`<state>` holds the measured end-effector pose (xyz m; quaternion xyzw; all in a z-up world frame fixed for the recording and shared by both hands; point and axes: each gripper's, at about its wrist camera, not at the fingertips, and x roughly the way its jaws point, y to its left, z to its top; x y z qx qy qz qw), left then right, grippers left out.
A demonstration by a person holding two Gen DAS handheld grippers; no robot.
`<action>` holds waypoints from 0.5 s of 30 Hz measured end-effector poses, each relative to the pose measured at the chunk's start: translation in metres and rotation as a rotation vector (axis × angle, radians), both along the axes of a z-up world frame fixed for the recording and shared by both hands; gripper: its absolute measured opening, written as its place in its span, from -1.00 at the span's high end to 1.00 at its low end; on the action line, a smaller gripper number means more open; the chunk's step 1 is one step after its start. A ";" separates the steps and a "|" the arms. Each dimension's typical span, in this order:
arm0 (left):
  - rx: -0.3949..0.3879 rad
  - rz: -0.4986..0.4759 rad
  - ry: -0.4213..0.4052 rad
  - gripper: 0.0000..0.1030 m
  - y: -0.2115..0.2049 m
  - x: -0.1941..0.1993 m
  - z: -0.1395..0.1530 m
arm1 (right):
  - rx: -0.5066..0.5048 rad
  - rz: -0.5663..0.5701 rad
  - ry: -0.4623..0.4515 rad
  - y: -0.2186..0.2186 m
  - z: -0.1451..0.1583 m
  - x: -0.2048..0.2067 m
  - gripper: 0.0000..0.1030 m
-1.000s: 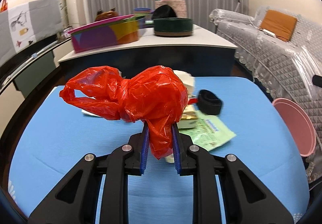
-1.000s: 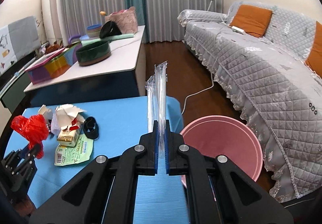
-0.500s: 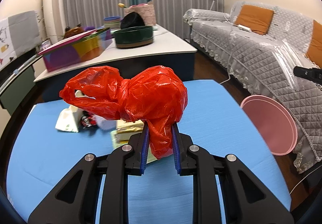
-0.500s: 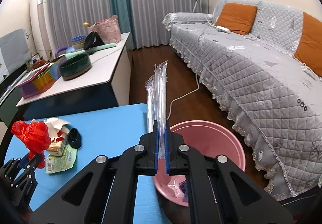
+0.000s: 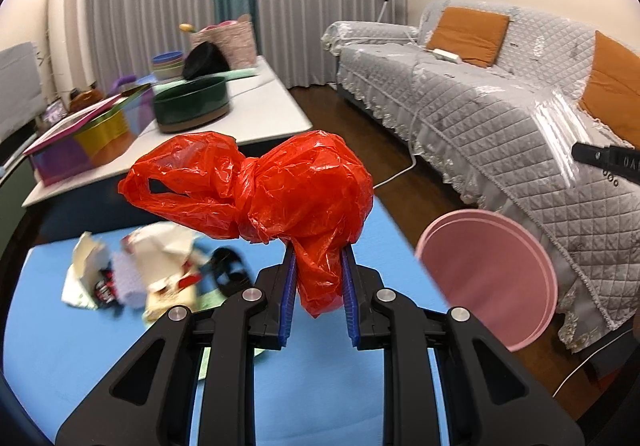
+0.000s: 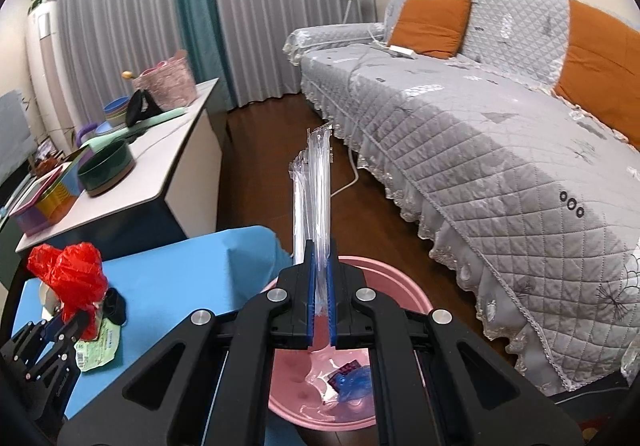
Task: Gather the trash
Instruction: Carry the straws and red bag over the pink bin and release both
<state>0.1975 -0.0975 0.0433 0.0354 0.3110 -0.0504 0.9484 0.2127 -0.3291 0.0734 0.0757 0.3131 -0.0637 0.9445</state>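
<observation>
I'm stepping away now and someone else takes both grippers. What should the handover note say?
Left gripper: shut on the red bag, held above the blue table.
Right gripper: shut on a clear wrapper, above the pink bin.
Done: some scraps already lie in the bin.
Left: drop the wrapper and bag in, then fetch the paper scraps and the black item on the table.

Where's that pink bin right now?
The pink bin stands on the floor between the blue table and the grey sofa, directly below the right tool in its view.
</observation>
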 end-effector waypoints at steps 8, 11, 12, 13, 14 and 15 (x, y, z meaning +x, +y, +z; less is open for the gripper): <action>-0.017 -0.072 0.014 0.60 -0.045 0.027 -0.002 | 0.026 -0.056 0.017 -0.036 -0.002 0.008 0.90; -0.025 -0.089 0.016 0.60 -0.057 0.034 -0.003 | 0.032 -0.064 0.027 -0.041 -0.005 0.011 0.90; -0.031 -0.094 0.016 0.60 -0.061 0.036 -0.004 | 0.033 -0.064 0.030 -0.041 -0.006 0.011 0.90; -0.036 -0.099 0.018 0.60 -0.063 0.038 -0.004 | 0.034 -0.062 0.034 -0.041 -0.008 0.012 0.90; -0.042 -0.112 0.025 0.60 -0.068 0.042 -0.006 | 0.033 -0.058 0.041 -0.040 -0.011 0.013 0.90; -0.045 -0.124 0.030 0.60 -0.071 0.043 -0.006 | 0.031 -0.058 0.047 -0.040 -0.013 0.014 0.90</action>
